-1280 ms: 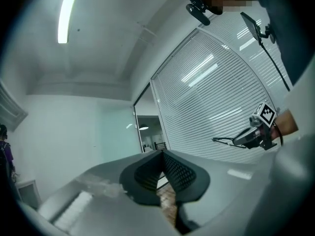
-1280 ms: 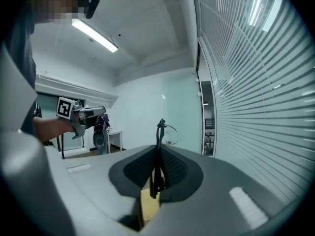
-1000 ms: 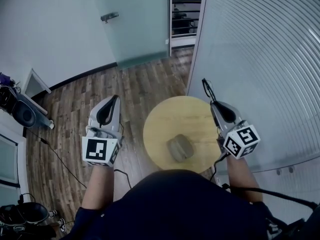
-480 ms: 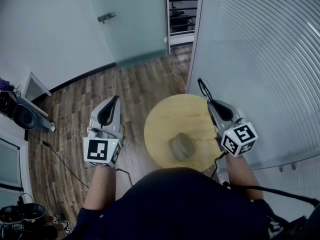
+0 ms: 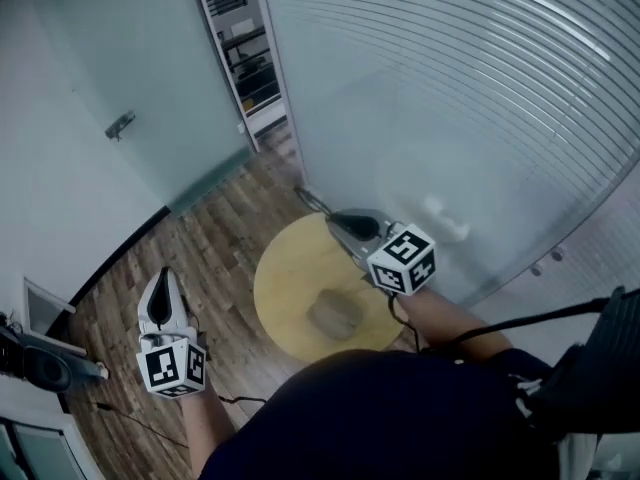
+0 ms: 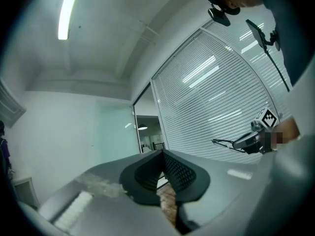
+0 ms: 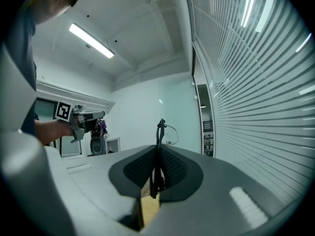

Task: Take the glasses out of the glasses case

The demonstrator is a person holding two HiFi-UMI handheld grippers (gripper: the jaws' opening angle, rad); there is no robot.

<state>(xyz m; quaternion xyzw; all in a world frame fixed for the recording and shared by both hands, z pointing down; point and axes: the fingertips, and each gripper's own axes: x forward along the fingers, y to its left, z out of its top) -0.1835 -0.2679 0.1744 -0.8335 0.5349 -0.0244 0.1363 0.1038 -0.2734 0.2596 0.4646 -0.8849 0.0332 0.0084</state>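
A grey glasses case (image 5: 335, 315) lies on the round wooden table (image 5: 285, 278), near its front edge; whether its lid is open is unclear. My right gripper (image 5: 335, 218) hovers over the table's far right part, shut on the thin black glasses (image 5: 312, 201), which stick out beyond its tips. In the right gripper view the glasses (image 7: 159, 136) stand upright, pinched between the shut pads of the right gripper (image 7: 157, 154). My left gripper (image 5: 161, 273) hangs over the floor left of the table, shut and empty. Its own view shows the left gripper (image 6: 162, 154) holding nothing.
A glass wall with blinds (image 5: 450, 118) runs close behind and right of the table. A frosted glass door (image 5: 120, 118) and a shelf (image 5: 240, 48) stand at the back. Black equipment (image 5: 30, 363) and a cable lie on the wooden floor (image 5: 210, 238) at left.
The head view has swung round. My right gripper, still holding the glasses, went from the table's right edge to over its far side. My left gripper dropped further left, away from the table.
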